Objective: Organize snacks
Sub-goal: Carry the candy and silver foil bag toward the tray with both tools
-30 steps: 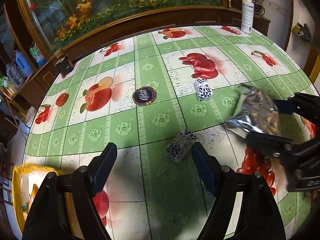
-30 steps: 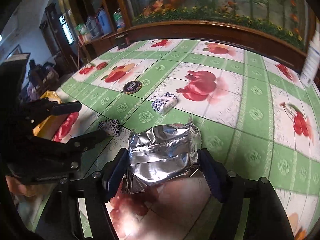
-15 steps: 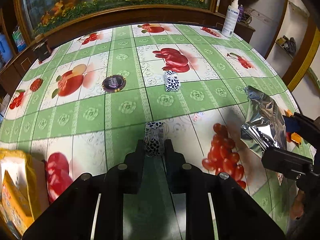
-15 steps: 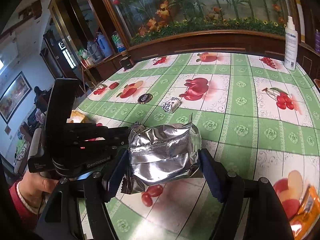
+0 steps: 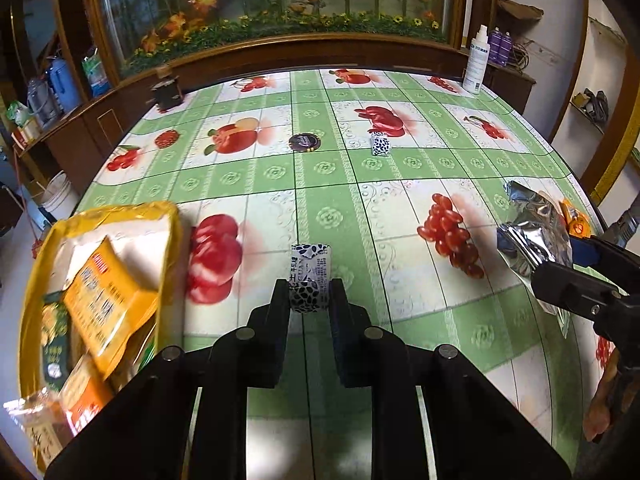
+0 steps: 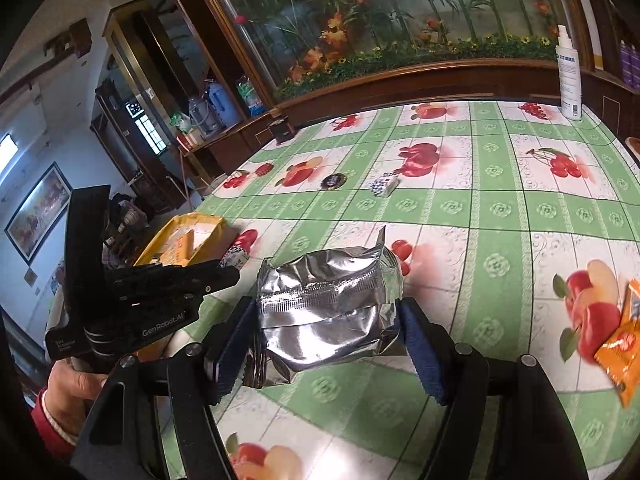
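Left gripper (image 5: pixel 309 294) is clamping the spotted candy (image 5: pixel 310 276); right gripper (image 6: pixel 326 328) is gripping the foil packet (image 6: pixel 328 304).
You are holding both above the table (image 5: pixel 400 168), beside the yellow bag (image 5: pixel 96 272).

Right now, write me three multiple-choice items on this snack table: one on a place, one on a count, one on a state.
1. Where is the yellow tray?
A. at the table's left edge
B. beside the spray bottle
C. under the silver foil bag

2. How many black-and-white spotted candies are in view?
A. one
B. two
C. four

3. What is the left gripper doing?
A. hanging open and empty
B. shut on a spotted candy
C. shut on the round dark chocolate

Key: 1 A, the tray sits at the left edge in the left wrist view. 2 B, one held candy and one loose candy by the red fruit print. 3 B, both fingers press the held candy's sides.
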A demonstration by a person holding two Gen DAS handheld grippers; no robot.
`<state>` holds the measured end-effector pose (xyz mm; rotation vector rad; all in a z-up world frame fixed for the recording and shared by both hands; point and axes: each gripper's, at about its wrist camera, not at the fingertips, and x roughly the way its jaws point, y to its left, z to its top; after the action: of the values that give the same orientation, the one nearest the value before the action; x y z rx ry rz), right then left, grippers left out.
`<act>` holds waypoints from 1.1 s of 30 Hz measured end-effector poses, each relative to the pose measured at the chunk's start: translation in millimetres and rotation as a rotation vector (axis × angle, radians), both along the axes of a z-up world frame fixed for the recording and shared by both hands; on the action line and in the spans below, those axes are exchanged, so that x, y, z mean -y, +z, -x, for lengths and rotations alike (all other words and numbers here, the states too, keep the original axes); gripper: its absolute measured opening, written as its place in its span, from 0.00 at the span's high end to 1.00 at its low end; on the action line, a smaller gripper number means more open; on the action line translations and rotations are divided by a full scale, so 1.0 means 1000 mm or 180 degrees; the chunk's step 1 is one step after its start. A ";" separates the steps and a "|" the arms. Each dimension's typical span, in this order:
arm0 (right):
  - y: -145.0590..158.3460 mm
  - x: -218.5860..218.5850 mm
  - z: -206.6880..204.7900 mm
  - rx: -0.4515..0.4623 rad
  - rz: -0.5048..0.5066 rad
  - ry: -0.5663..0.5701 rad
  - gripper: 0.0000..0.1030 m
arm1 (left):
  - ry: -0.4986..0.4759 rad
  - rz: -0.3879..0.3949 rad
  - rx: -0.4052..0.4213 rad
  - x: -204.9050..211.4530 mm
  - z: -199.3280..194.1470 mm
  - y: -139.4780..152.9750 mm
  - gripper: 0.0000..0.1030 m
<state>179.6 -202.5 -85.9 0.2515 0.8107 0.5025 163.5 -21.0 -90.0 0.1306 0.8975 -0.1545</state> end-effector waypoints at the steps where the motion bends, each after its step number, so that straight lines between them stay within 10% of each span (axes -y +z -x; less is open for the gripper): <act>1: 0.002 -0.002 0.004 0.0010 -0.0005 0.0006 0.29 | 0.0010 -0.0005 0.0020 -0.002 0.005 0.002 0.84; 33: 0.041 -0.156 0.064 0.0253 -0.0058 0.0773 0.29 | 0.0866 -0.0092 0.0424 -0.141 0.103 0.023 0.84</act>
<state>115.3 -46.6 -44.8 0.1490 0.7631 0.7438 60.9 119.6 -67.5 0.0441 0.7763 0.1195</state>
